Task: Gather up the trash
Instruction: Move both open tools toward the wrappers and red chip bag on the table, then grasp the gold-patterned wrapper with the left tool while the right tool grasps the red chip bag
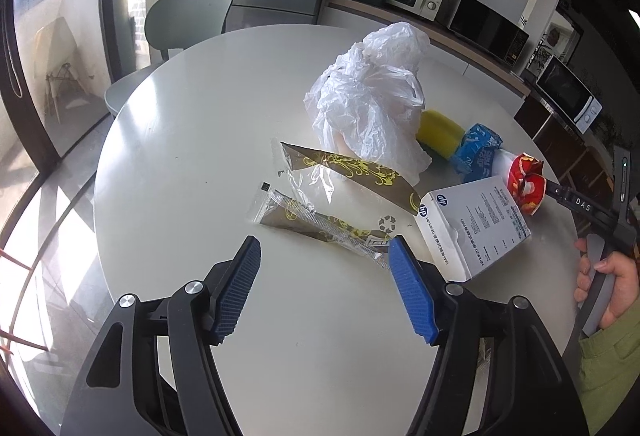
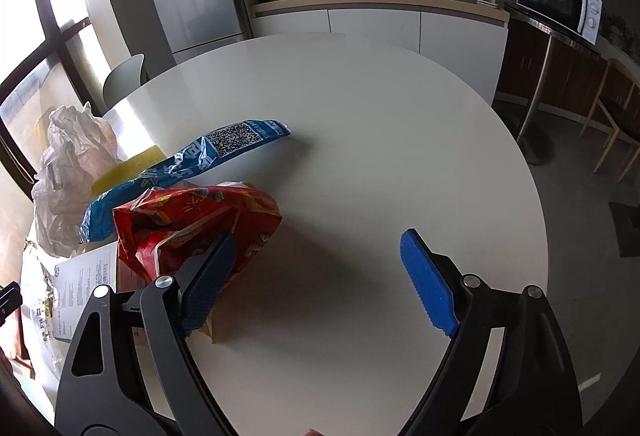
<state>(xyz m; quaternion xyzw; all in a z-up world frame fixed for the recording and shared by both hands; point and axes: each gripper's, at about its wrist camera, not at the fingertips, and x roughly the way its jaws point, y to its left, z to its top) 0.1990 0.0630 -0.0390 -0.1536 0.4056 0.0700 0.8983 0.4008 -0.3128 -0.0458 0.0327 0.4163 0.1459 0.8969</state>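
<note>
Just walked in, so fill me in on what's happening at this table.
A person holding a gripper in each hand is clearing litter off a round white table. The right gripper, jaws open, sits beside a crumpled red snack bag, nothing gripped. The left gripper, also open, hovers near a clear-and-brown patterned wrapper. A white plastic bag stands behind.

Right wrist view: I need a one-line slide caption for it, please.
Open right gripper over a white round table, its left finger against a crumpled red snack bag beside a blue wrapper.
</note>
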